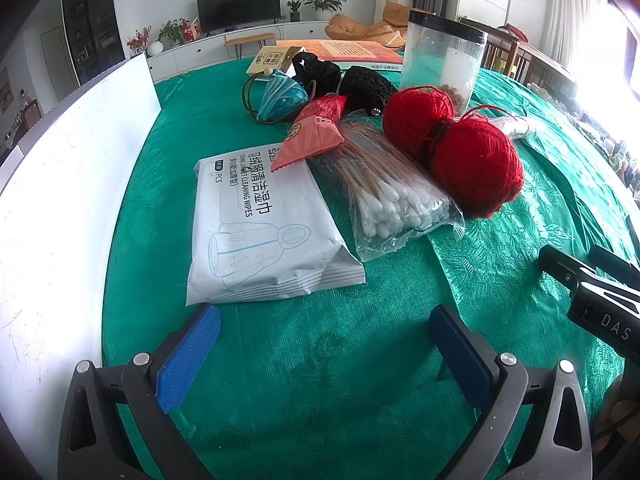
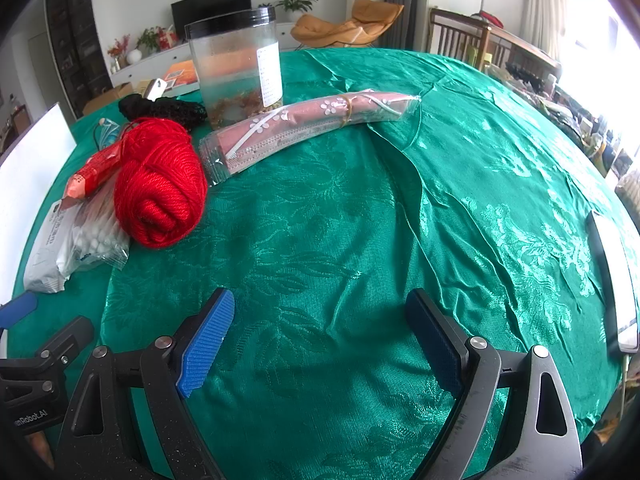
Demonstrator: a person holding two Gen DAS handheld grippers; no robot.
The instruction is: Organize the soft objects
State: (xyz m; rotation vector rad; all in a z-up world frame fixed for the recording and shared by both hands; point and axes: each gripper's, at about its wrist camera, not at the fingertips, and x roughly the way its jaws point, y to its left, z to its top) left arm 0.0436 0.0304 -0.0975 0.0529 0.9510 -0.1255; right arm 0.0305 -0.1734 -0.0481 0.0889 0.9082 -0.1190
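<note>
**Both tools hovering, soft items waiting in a heap**

While nothing is being gripped yet, the left tool is hanging with its blue pads spread wide, empty, just short of the flat white pack of cleaning wipes. That pack is lying at the left of the cluster on the green brocade-covered counter, nearest this tool and so probably the easiest first pick. Beside it to the right, the clear bag of cotton swabs is leaning under a red paper sachet, and the double ball of red yarn is resting against the bag. Behind them, a clear plastic jar with a black lid is standing upright.

Further right, the right tool is also holding its pads apart over bare cloth, facing the long pink flower-printed pack of face masks, which is lying alone near the jar.
</note>
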